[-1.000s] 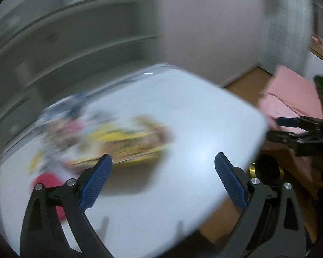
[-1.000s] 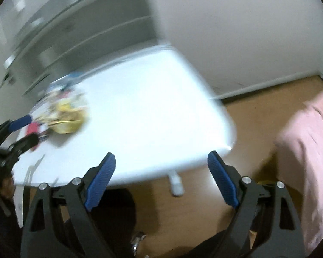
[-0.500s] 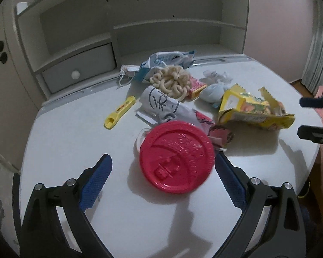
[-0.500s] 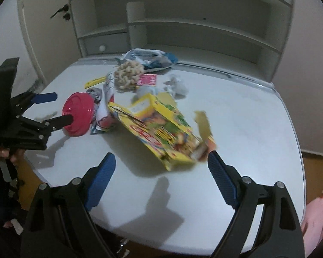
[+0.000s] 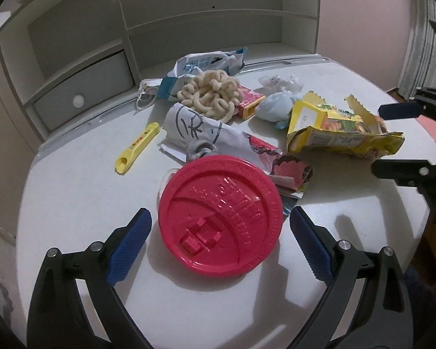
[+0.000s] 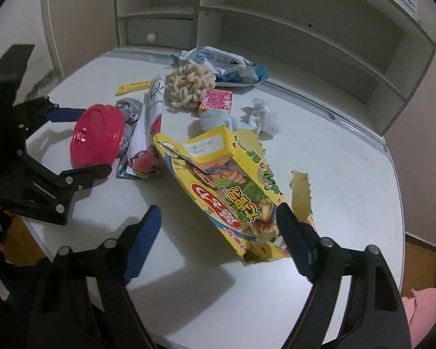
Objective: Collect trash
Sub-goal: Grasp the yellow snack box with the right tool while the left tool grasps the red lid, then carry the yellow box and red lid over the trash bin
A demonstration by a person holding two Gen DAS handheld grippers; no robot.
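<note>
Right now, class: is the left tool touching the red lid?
Apart. The left wrist view shows the left tool open, white table visible between each pad and the red lid.

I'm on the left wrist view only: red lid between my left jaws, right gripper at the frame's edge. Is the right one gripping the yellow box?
Observer: No. The right gripper straddles the near end of the yellow box; its jaws are open and have just been closing.
Operator: Is that end sealed?
Observer: No, it is torn open towards the gripper.
Operator: Anything loose there?
Observer: A ragged flap stands up beside that end.
</note>
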